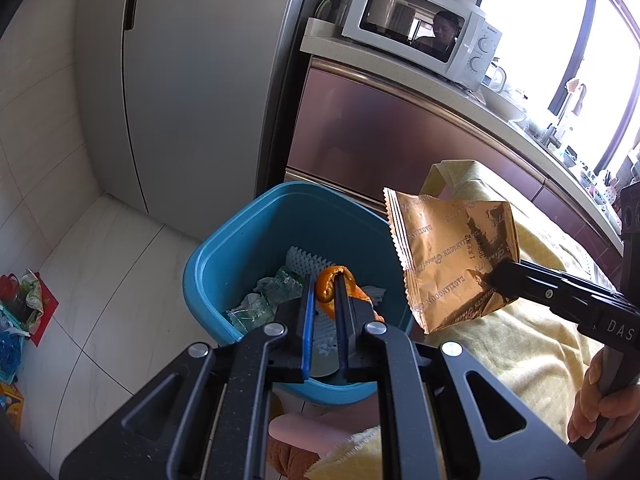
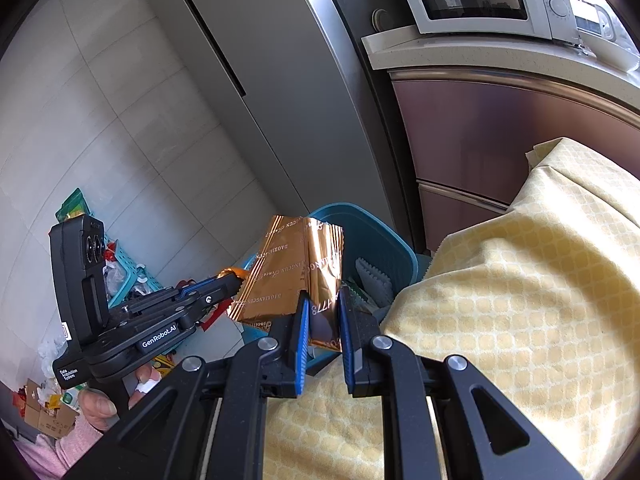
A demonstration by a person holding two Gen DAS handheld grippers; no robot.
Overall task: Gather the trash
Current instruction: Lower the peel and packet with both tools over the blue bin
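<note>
My left gripper (image 1: 325, 280) is shut on a piece of orange peel (image 1: 334, 276) and holds it above the open blue bin (image 1: 240, 240). Crumpled clear-green plastic (image 1: 264, 300) and a white ridged piece (image 1: 306, 260) lie in the bin. My right gripper (image 1: 498, 276) comes in from the right, shut on the lower corner of a copper foil wrapper (image 1: 452, 256) that hangs beside the bin's right rim. In the right wrist view the right gripper (image 2: 323, 298) pinches the wrapper (image 2: 296, 268) in front of the bin (image 2: 368, 232), and the left gripper (image 2: 234, 280) holds the peel (image 2: 231, 271) to its left.
A table under a yellow cloth (image 2: 520, 280) stands right of the bin. Behind are a grey fridge (image 1: 192, 80), a cabinet and a counter with a microwave (image 1: 420, 28). Loose packaging and a teal basket (image 2: 132, 284) litter the floor on the left. A hand (image 1: 600, 400) grips the right handle.
</note>
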